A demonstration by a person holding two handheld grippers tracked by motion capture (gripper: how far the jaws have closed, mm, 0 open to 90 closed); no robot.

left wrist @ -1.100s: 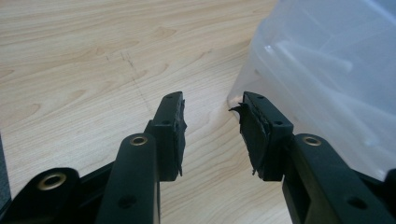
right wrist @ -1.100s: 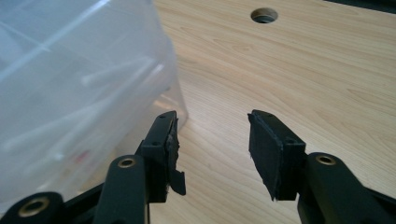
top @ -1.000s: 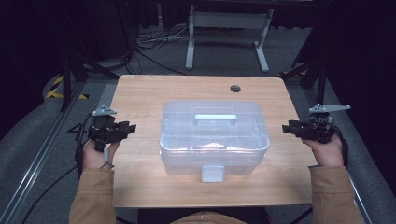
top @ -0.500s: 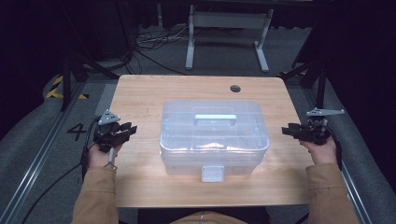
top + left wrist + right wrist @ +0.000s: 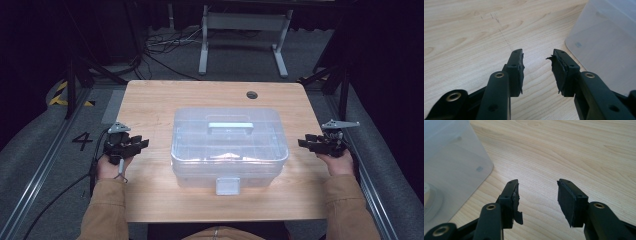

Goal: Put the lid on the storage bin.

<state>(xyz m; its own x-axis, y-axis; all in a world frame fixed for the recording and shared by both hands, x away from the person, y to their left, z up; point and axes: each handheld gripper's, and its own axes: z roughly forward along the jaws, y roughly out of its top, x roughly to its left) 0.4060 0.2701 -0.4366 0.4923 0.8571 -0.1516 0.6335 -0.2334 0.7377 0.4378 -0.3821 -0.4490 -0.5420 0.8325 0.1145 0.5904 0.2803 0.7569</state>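
Note:
A clear plastic storage box (image 5: 229, 146) with a lid, a top handle (image 5: 230, 126) and a front latch (image 5: 228, 186) sits in the middle of the wooden table (image 5: 150, 100). Faint contents show through its walls. My left gripper (image 5: 140, 143) hovers at the table's left edge, open and empty, jaws pointing toward the box. In the left gripper view the gripper (image 5: 537, 56) has the box corner (image 5: 604, 42) to its right. My right gripper (image 5: 303, 142) is at the right edge, open and empty. In the right gripper view the gripper (image 5: 537, 185) has the box (image 5: 451, 165) at the left.
A round cable hole (image 5: 251, 94) lies near the table's far edge. Beyond the table stand a metal frame (image 5: 240, 30) and floor cables (image 5: 160, 45). Rails run along both sides of the table. A cable (image 5: 60, 195) trails from the left gripper.
Both hands have drawn back toward the near side of the table, and the left gripper has also shifted slightly inward. The box has not moved.

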